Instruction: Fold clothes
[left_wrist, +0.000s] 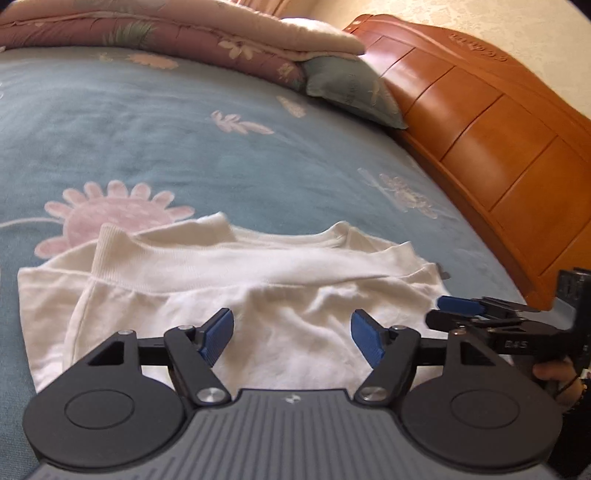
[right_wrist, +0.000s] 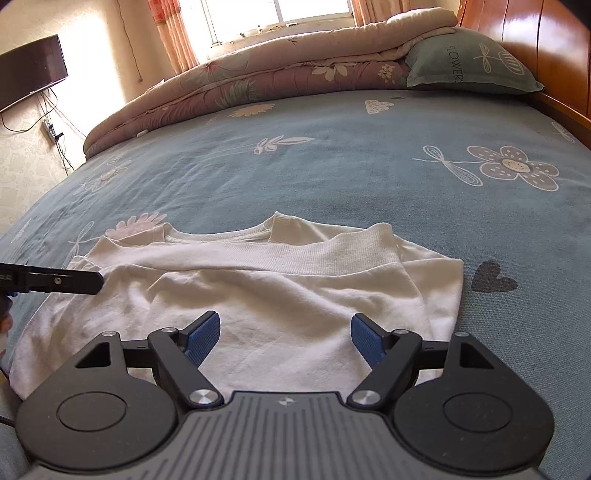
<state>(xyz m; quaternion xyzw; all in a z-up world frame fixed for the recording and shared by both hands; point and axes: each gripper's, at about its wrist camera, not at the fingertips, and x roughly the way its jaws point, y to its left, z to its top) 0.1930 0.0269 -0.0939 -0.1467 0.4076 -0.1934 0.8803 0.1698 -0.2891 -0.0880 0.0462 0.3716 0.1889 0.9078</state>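
Cream sweatshirt (right_wrist: 258, 295) lying partly folded on blue bedsheet (right_wrist: 332, 166), lower centre of frame, ribbed hem doubled toward collar. Likely soft, light, limp, prone to sagging; best pinched at near corners or ribbed band. Left gripper (left_wrist: 291, 338) and right gripper (right_wrist: 284, 338) both spread wide above cloth, gripping nothing.

One white sweater (right_wrist: 258, 295), two grippers, left gripper (left_wrist: 291, 338), right gripper (right_wrist: 284, 339), one pillow (right_wrist: 469, 66), one folded quilt (right_wrist: 240, 85)
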